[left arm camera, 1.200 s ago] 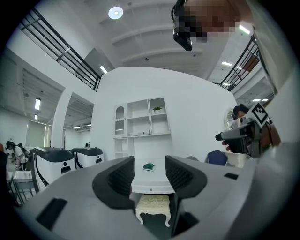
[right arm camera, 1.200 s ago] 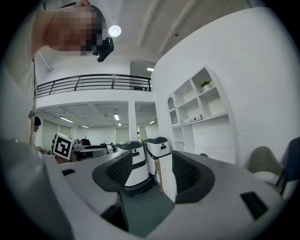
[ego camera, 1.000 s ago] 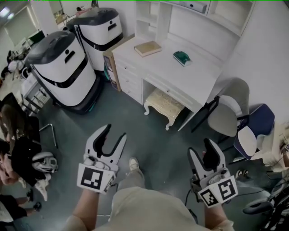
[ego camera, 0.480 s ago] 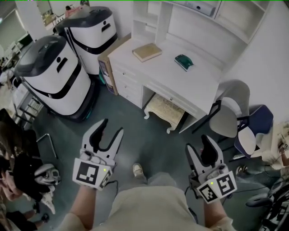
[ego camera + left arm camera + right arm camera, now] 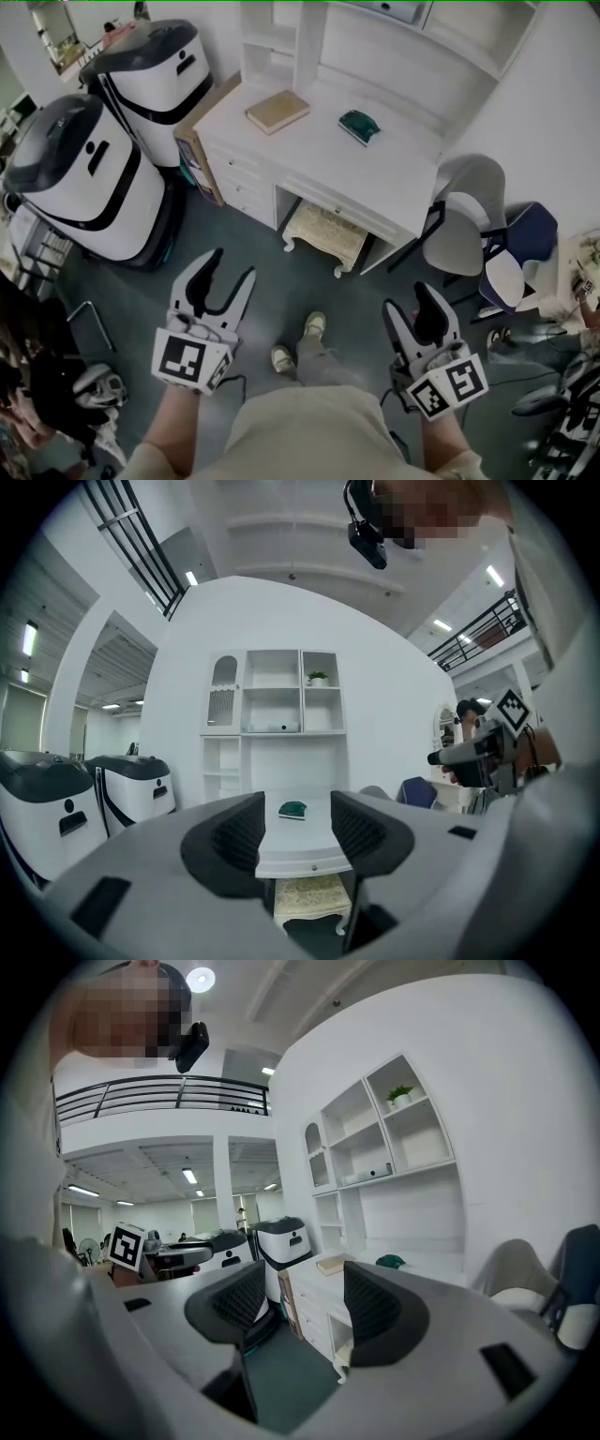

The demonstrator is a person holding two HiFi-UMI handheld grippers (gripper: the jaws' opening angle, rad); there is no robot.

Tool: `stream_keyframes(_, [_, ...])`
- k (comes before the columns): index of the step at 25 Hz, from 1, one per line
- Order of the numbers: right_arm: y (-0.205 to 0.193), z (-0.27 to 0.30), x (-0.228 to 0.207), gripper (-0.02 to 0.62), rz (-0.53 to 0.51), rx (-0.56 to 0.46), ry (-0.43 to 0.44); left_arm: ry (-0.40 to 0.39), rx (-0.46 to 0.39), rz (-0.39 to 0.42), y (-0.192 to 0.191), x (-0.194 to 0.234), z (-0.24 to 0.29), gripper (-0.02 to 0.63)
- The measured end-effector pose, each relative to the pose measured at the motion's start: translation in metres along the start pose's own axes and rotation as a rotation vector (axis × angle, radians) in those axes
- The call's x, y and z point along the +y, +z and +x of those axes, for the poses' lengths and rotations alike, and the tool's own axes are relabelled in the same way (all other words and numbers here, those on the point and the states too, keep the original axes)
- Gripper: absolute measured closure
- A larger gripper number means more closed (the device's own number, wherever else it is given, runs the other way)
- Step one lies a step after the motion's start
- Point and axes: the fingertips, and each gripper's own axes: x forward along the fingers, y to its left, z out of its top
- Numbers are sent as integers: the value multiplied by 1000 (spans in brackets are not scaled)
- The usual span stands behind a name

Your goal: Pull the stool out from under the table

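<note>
Approach step. My left tongs (image 5: 232, 266) and right tongs (image 5: 411, 302) both released, empty, well apart from stool (image 5: 325, 232), tucked under far counter (image 5: 375, 173). Next I reach in, clamp stool edge, drag near.

- Stool (image 5: 325, 232) tucked partly under table (image 5: 394, 173), toward its left half.
- On the tabletop: book (image 5: 277, 111) at left, small object (image 5: 358, 126) to its right.
- Behind the table: shelf unit (image 5: 370, 42).
- Left of the table: two machines (image 5: 75, 173), one behind the other.
- Right of it: chairs (image 5: 466, 234).
- Before the stool, well apart from it: left gripper (image 5: 232, 265) and right gripper (image 5: 420, 302), side by side.
</note>
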Motion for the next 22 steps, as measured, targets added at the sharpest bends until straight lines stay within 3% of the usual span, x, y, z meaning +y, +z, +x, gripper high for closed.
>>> stream_keyframes(15, [-7,66,-113,331,146,15,-27,-86,95,52,-10,-4,145,389])
stream_keyframes(22, [-15,89,-166,330,186,38,-42,-118,166,16,-27,-11,202,388])
